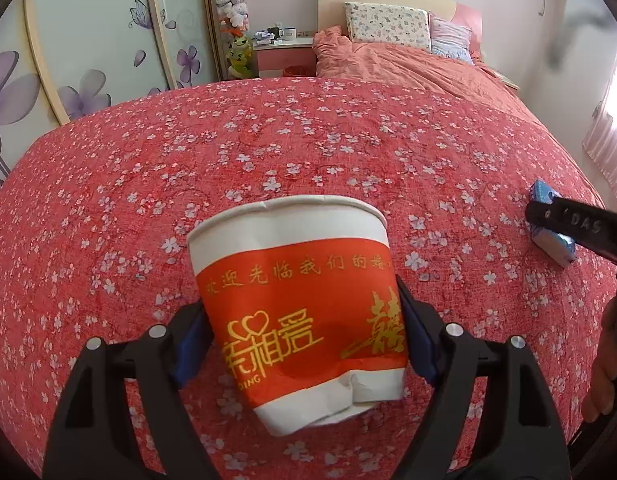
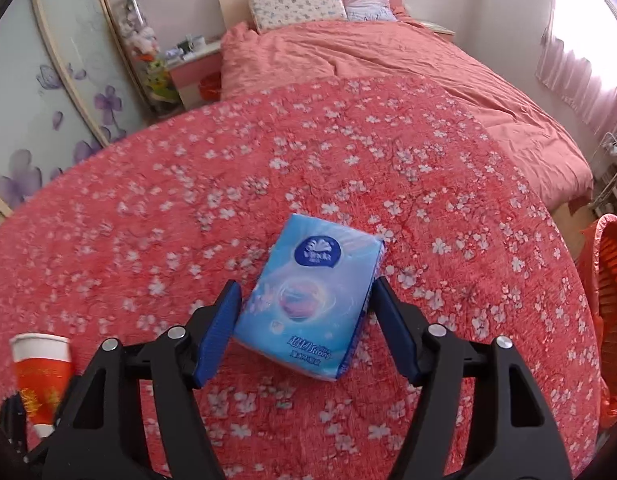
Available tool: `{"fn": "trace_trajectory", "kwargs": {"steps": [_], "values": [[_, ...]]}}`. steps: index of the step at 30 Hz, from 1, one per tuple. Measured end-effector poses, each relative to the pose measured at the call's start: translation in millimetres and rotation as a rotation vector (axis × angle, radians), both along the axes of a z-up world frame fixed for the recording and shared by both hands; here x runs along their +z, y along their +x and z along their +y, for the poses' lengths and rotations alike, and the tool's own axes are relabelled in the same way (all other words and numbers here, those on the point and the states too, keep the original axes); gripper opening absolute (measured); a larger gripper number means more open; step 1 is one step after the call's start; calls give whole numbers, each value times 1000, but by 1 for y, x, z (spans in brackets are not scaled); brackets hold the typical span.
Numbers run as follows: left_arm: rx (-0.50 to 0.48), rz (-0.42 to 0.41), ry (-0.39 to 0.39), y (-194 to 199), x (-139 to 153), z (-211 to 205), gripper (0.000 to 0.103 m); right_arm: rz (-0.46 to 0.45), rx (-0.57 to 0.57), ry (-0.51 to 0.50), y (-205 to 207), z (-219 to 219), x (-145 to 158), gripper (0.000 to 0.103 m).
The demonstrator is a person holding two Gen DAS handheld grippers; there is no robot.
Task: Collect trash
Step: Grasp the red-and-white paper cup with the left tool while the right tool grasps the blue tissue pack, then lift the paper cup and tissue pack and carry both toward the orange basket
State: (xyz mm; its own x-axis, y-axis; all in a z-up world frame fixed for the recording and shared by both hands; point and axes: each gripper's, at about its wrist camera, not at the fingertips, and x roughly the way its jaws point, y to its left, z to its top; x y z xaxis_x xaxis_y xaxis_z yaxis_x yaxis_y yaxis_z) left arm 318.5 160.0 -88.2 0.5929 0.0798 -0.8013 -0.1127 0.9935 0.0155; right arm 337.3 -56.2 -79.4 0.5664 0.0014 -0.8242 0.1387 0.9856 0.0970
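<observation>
L gripper [image 1: 304, 344] is clamping the dented red-and-white paper cup [image 1: 296, 300] w/ both pads, holding it over the floral bedspread [image 1: 268, 140]. R gripper [image 2: 304, 332] is standing apart around the blue tissue pack [image 2: 308, 300] lying on the bedspread, left pad clear of it. Orange basket [image 2: 612, 300] is sitting at right.

Bedspread [image 1: 308, 152]: red with small white blossoms, covering the near surface.
Duvet [image 1: 388, 68]: plain salmon, rumpled, far end of the bed.
Pillows [image 1: 388, 24]: two at the headboard, floral one left, pink striped one right.
Nightstand [image 1: 284, 54]: pink and white, far left of the bed, mugs on top.
Wardrobe doors [image 1: 88, 48]: left, purple flower print.
Curtains [image 2: 580, 68]: pink, right.
</observation>
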Motion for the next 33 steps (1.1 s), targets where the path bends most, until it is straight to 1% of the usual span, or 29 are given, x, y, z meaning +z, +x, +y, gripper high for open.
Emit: {"fn": "trace_trajectory", "kwargs": {"steps": [3, 5, 8, 12, 15, 18, 23, 28, 30, 33], "values": [[0, 0, -2, -1, 0, 3, 78, -4, 17, -7, -5, -4, 0, 58], [0, 0, -3, -2, 0, 4, 79, -5, 52, -9, -16, -10, 1, 57], [0, 0, -2, -1, 0, 3, 79, -9, 108, -19, -40, -22, 0, 57], [0, 0, -2, -1, 0, 3, 79, -25, 223, -7, -88, -44, -3, 58], [0, 0, -2, -1, 0, 3, 79, -53, 268, -36, -108, -47, -2, 58], [0, 0, -2, -1, 0, 3, 79, -72, 259, -72, -118, -46, 0, 58], [1, 0, -2, -1, 0, 3, 79, -52, 200, -55, -113, -47, -2, 61], [1, 0, -2, -1, 0, 3, 79, -35, 166, -70, -113, -48, -3, 61], [1, 0, -2, -1, 0, 3, 79, -37, 174, -63, -114, -48, -3, 54], [1, 0, -2, -1, 0, 3, 79, -74, 206, -69, -113, -42, 3, 53]]}}
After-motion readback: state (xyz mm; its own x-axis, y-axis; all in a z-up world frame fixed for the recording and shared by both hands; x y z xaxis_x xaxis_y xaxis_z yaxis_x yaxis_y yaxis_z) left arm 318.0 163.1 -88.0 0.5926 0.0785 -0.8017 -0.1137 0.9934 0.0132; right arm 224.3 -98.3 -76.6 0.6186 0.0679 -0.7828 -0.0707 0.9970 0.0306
